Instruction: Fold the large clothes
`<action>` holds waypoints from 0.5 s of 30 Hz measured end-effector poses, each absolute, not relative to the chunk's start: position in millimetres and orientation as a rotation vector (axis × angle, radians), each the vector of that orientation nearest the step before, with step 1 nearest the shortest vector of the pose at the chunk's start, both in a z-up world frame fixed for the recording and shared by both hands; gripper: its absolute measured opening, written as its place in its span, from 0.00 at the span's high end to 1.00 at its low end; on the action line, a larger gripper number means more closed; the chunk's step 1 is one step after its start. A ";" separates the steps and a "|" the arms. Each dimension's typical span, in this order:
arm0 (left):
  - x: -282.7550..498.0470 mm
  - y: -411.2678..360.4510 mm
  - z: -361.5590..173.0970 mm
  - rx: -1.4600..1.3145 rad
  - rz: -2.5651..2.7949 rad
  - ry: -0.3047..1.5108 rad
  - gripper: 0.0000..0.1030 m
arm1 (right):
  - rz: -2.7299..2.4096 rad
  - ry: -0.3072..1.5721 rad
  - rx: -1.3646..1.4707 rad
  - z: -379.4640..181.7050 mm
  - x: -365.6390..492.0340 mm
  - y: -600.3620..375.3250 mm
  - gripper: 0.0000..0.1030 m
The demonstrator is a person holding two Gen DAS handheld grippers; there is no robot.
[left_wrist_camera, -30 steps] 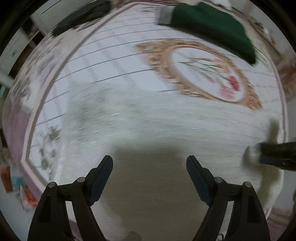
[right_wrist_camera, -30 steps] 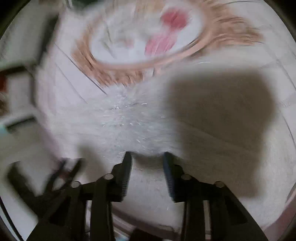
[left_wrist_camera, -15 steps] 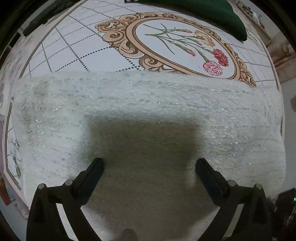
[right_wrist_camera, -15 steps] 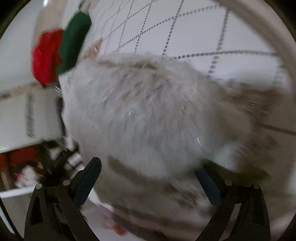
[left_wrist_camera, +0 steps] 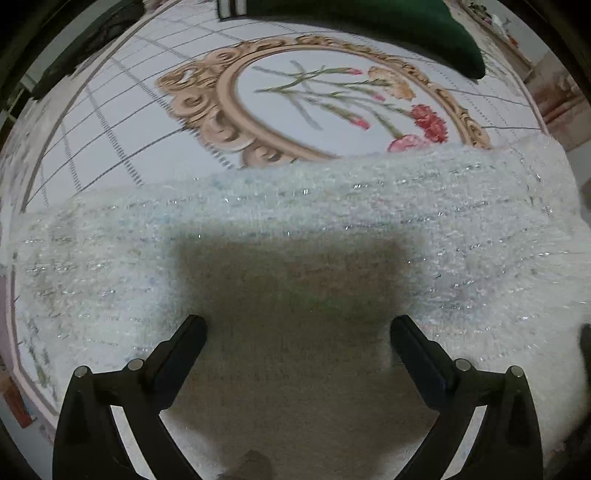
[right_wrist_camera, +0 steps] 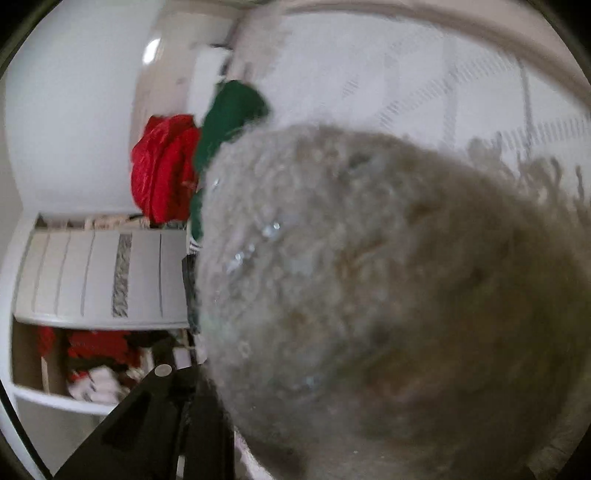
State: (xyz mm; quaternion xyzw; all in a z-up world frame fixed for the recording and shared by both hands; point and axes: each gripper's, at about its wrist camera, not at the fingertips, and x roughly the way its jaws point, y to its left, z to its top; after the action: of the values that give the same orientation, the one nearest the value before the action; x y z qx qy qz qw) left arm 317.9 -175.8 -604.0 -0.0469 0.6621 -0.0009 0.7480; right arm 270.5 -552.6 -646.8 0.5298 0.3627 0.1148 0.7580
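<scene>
So the biggest thing here is the bed cover [left_wrist_camera: 155, 122] with the grid lines and the gold floral medallion, and lying across it is the fuzzy white sweater [left_wrist_camera: 295, 221] with the sparkly threads, the thing being folded. It's a wide band across the near half of the left view, with its far edge now covering the bottom rim of the medallion on the right side. Half a second ago that edge sat lower and the whole medallion was showing, so either the fabric on that side got pulled up or the camera shifted closer.

Behind it, at the far edge of the bed, there's a dark green garment [left_wrist_camera: 388, 26], well apart from the sweater.

Left gripper [left_wrist_camera: 297, 328] hovers over the near part of the sweater with the jaws spread wide and nothing between them. It was equally wide half a second back.

Right gripper [right_wrist_camera: 177, 413] is the interesting one. Its view is now nearly filled by sweater fuzz right up against the lens, much closer than before, when both fingers were visible and spread. Now only the left finger shows, so I can't tell if it has clamped on. My guess is it's lifting that side for the next fold.
</scene>
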 end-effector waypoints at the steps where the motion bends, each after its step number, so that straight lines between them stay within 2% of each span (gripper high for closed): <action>1: 320.2 -176.6 -604.3 -0.105 -0.012 1.441 0.00 | 0.254 0.786 1.103 -632.9 271.6 -549.1 0.77; 8: 336.1 -173.4 -608.6 -0.181 -0.063 1.381 0.00 | 0.280 0.798 0.799 -559.1 266.3 -526.7 0.77; 15: 327.6 -151.2 -605.7 -0.298 -0.102 1.334 0.00 | 0.288 0.852 0.422 -502.1 293.4 -444.3 0.77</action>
State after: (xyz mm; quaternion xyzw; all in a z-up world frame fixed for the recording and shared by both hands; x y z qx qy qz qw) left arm 327.6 -151.2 -605.7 -0.1376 0.6160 -0.0470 0.7743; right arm 293.4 -444.3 -502.1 0.2025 0.4088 0.1380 0.8791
